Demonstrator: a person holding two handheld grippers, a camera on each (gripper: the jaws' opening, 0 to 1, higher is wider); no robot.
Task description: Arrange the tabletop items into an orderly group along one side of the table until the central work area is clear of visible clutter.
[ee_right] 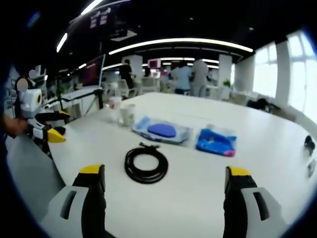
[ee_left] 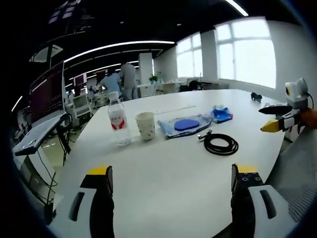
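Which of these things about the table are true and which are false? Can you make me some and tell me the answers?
1. The water bottle stands upright next to the paper cup. True.
2. The black cable is stretched out straight across the table. False: it lies wound in a coil.
3. The left gripper is holding the paper cup. False: its fingers are spread wide with nothing between them, and the cup stands far ahead.
4. A blue disc lies inside a clear bag. True.
5. The right gripper has its fingers closed on the cable. False: they are open, and the coil lies on the table ahead.
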